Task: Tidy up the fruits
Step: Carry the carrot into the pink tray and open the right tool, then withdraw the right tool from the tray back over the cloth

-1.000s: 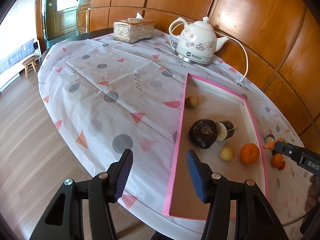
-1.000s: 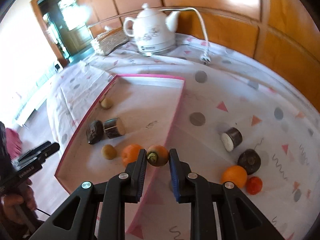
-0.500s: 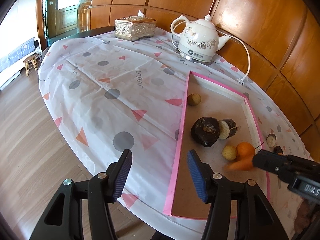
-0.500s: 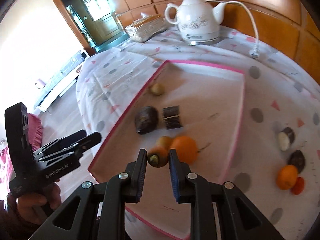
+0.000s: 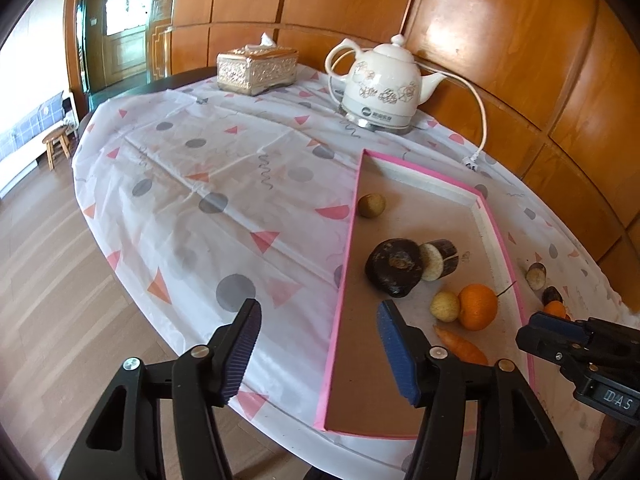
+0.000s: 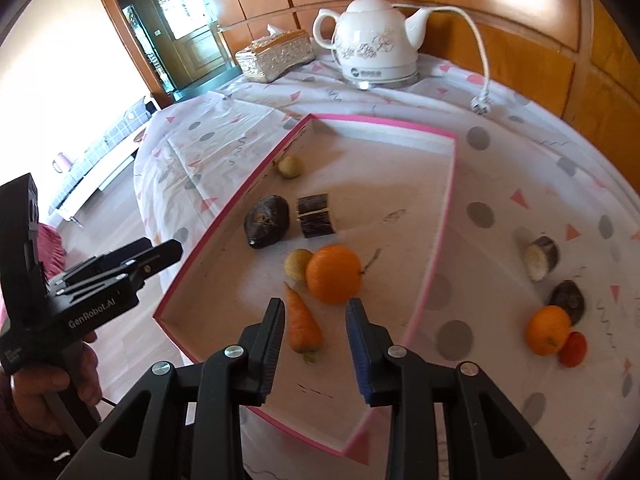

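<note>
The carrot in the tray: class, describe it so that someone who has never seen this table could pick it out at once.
Find the pink-rimmed tray on the patterned tablecloth, in front of the white kettle. At its near end, just below a round orange, the carrot lies flat between the right gripper's open jaws. It is the only long, tapered piece; everything near it is round or stubby.
</note>
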